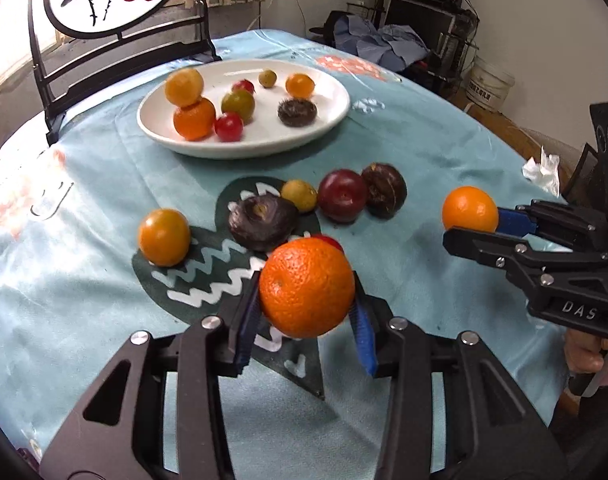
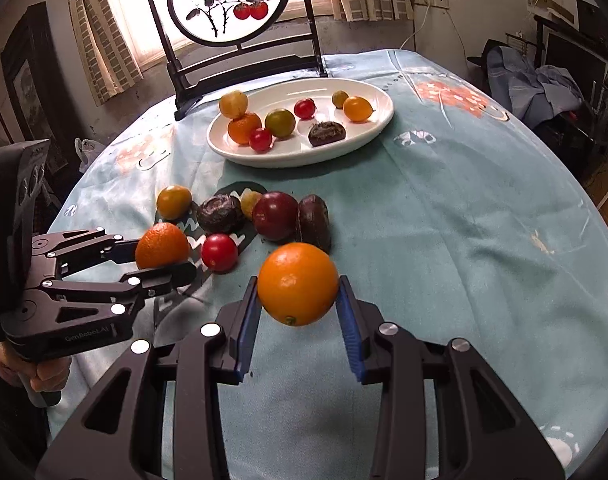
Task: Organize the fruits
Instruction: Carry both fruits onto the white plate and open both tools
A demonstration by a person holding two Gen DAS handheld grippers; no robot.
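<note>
My left gripper [image 1: 307, 294] is shut on a rough-skinned orange [image 1: 304, 276], held just above the blue tablecloth; in the right wrist view this left gripper [image 2: 163, 259] and its orange [image 2: 159, 244] show at the left. My right gripper [image 2: 297, 292] is shut on a smooth orange [image 2: 297, 276], also seen from the left wrist as the right gripper [image 1: 474, 225] with its orange [image 1: 470, 206]. Loose on the cloth lie a yellow-orange tomato [image 1: 163, 237], a dark purple fruit [image 1: 262, 222], a red plum [image 1: 342, 195] and a cherry tomato [image 2: 219, 252]. A white plate [image 1: 239, 152] farther back holds several fruits.
A painted round screen on a black stand [image 2: 227, 0] sits at the table's far edge behind the plate [image 2: 295, 160]. A crumpled tissue [image 1: 542, 170] lies near the right edge. A hand [image 2: 47, 376] holds the left gripper's handle. Clutter and a white bucket [image 1: 490, 82] stand beyond the table.
</note>
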